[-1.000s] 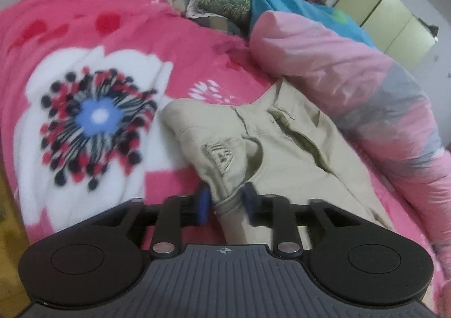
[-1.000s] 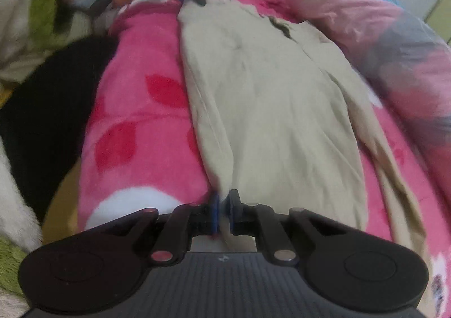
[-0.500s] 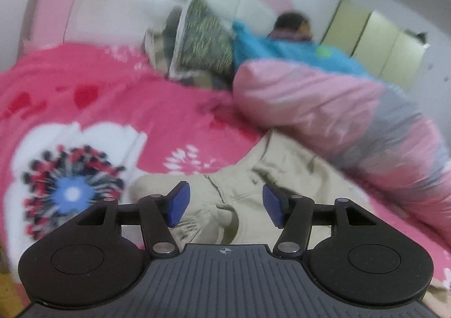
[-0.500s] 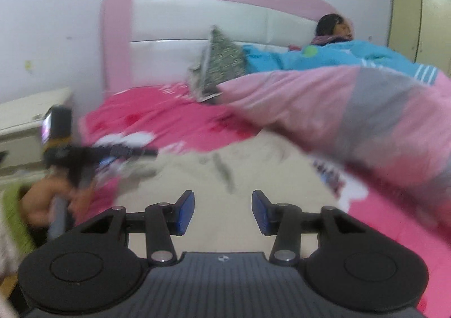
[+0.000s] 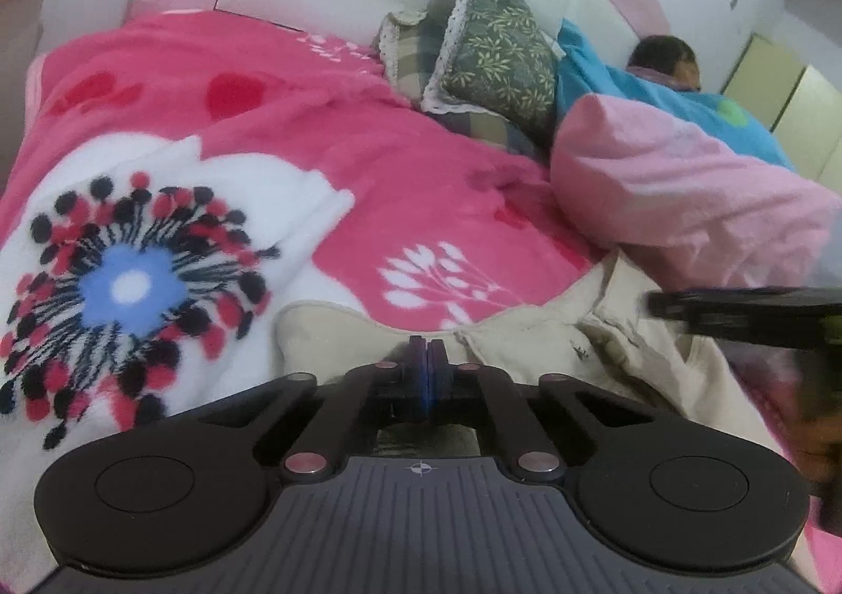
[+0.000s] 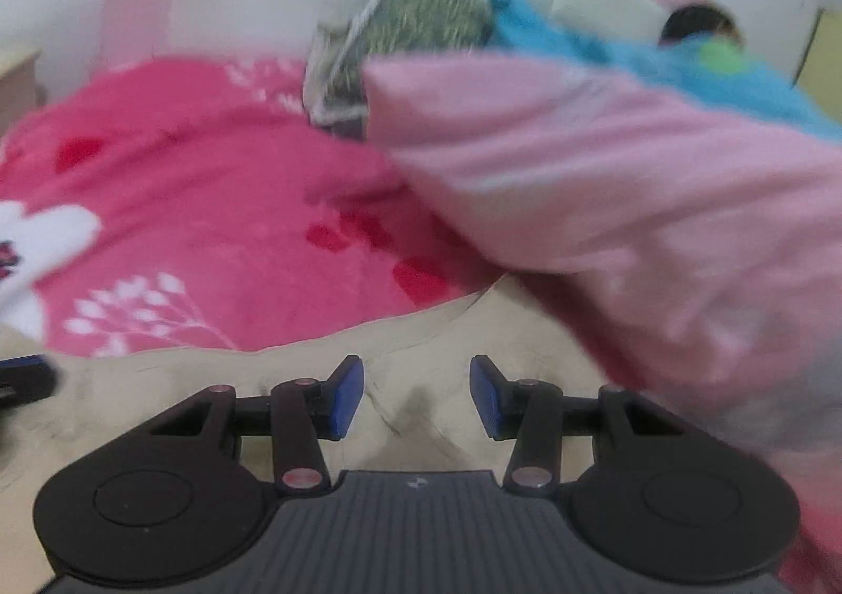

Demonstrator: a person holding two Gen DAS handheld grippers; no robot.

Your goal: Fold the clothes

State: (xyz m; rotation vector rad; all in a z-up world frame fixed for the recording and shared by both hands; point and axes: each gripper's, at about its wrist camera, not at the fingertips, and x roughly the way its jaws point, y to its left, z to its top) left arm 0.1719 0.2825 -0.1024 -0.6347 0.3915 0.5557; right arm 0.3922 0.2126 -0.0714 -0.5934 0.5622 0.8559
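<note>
Beige trousers (image 5: 531, 331) lie on the pink bed blanket (image 5: 368, 162), waistband towards the headboard. Left hand-held gripper (image 5: 427, 357), jaws closed at the waistband edge, appears to pinch fabric; right hand-held gripper (image 6: 416, 396) hovers open directly above the cloth.

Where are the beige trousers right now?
In both wrist views, the beige trousers lie on the pink floral blanket, beside the pink quilt.

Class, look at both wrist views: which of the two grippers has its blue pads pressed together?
The left gripper: its pads meet above the beige trousers. The right gripper shows a wide gap between its pads.
</note>
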